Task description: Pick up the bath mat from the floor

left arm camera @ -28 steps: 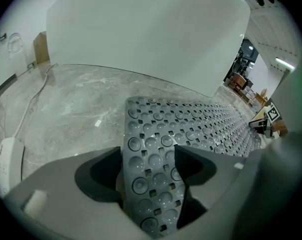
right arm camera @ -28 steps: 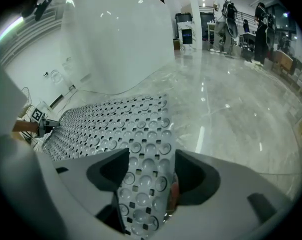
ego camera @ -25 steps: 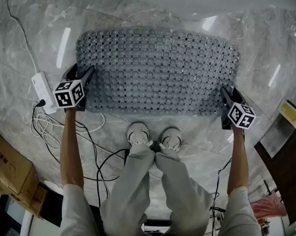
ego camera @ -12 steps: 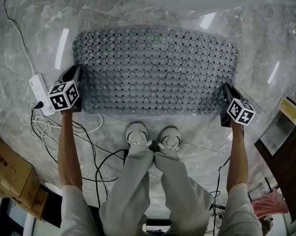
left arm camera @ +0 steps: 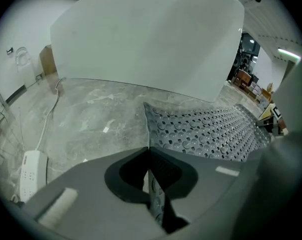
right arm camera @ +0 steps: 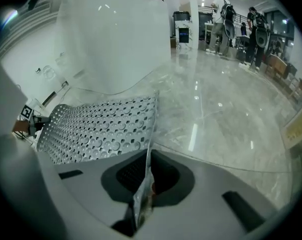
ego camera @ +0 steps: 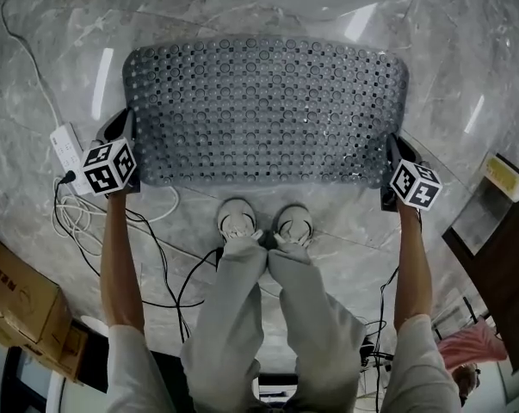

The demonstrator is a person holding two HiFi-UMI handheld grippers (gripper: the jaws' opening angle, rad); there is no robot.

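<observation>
The grey bath mat point(ego camera: 268, 110), studded with round bumps and holes, lies spread on the marble floor in front of my feet. My left gripper point(ego camera: 126, 131) is at the mat's left end, shut on its edge. In the left gripper view the thin mat edge point(left arm camera: 153, 194) stands pinched between the jaws of the left gripper point(left arm camera: 149, 156). My right gripper point(ego camera: 390, 151) is at the right end, its jaws closing on that edge. The right gripper view shows the mat point(right arm camera: 100, 129) running into the right gripper point(right arm camera: 145, 161), with the rim clamped between the pads.
A white power strip point(ego camera: 67, 149) and loose cables point(ego camera: 156, 256) lie left of the mat and by my shoes point(ego camera: 238, 222). A cardboard box point(ego camera: 18, 295) sits at the lower left. Dark furniture point(ego camera: 500, 239) stands at the right. A white tub wall point(left arm camera: 151, 44) rises behind the mat.
Both grippers went from open beside the mat's ends to closed on its edges. The mat now sits a little higher in the head view.
</observation>
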